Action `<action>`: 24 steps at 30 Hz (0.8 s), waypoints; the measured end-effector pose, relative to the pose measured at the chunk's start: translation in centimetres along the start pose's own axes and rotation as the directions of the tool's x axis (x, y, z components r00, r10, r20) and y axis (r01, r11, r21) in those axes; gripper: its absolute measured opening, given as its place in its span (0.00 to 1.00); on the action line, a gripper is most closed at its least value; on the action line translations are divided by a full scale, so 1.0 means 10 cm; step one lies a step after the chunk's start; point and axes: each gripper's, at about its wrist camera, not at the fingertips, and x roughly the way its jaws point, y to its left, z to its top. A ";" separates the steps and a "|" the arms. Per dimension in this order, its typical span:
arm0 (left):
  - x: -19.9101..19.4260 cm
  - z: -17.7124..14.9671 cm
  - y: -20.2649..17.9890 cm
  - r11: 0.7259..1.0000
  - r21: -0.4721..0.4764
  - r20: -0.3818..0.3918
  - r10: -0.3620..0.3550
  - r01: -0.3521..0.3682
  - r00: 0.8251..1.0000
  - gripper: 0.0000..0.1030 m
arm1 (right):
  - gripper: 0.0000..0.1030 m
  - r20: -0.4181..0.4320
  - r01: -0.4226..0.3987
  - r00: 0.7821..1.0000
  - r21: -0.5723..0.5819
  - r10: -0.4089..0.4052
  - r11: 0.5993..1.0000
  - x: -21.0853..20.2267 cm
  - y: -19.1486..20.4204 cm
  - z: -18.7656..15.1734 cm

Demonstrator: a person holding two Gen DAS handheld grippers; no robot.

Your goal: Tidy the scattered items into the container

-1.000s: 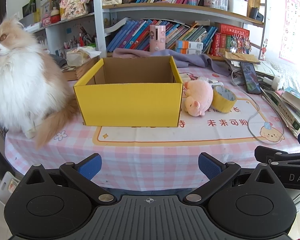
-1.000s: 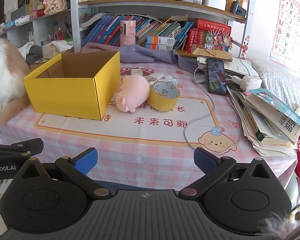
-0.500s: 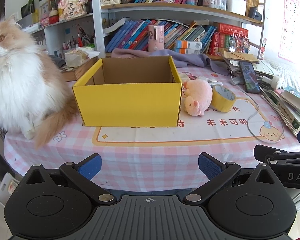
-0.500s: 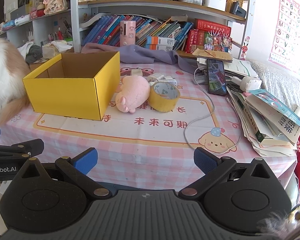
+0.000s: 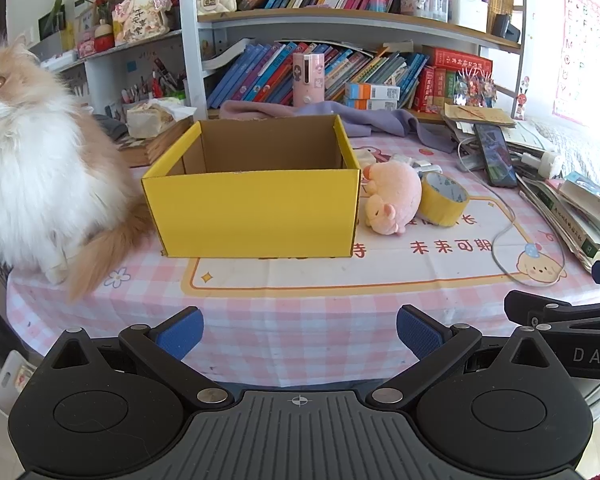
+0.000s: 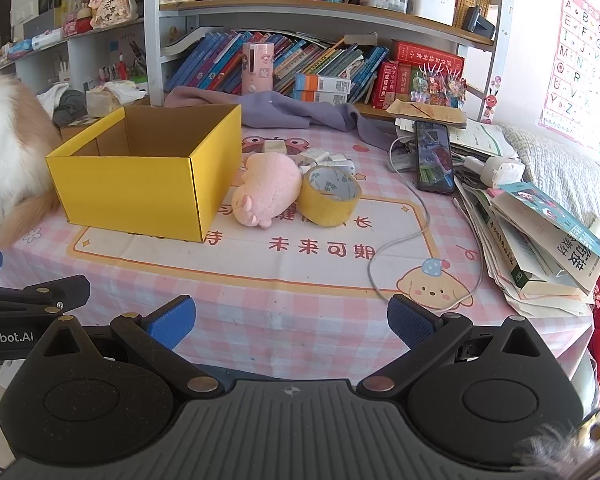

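right claw (image 6: 291, 320) agape, empty | pink plush (image 6: 266, 188) touching tape roll (image 6: 329, 195) beside yellow box (image 6: 140, 168)

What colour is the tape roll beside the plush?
Yellow, with a pale printed inner face; the tape roll shows best in the right wrist view.

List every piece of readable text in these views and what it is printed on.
"未来可期": tablecloth, upside down.
"DAS": right hand-held gripper, cut off.
"nRobot.AI": left hand-held gripper, cut off.
Alphabet letters: wall poster.
Book spines, boxes, shelf ornament: too small or blurred.
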 end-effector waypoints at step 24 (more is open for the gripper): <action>0.08 -0.04 0.03 0.999 0.018 -0.040 -0.028 0.029 0.999 1.00 | 0.99 -0.005 -0.031 1.000 -0.040 0.030 0.999 0.02 0.00 -0.07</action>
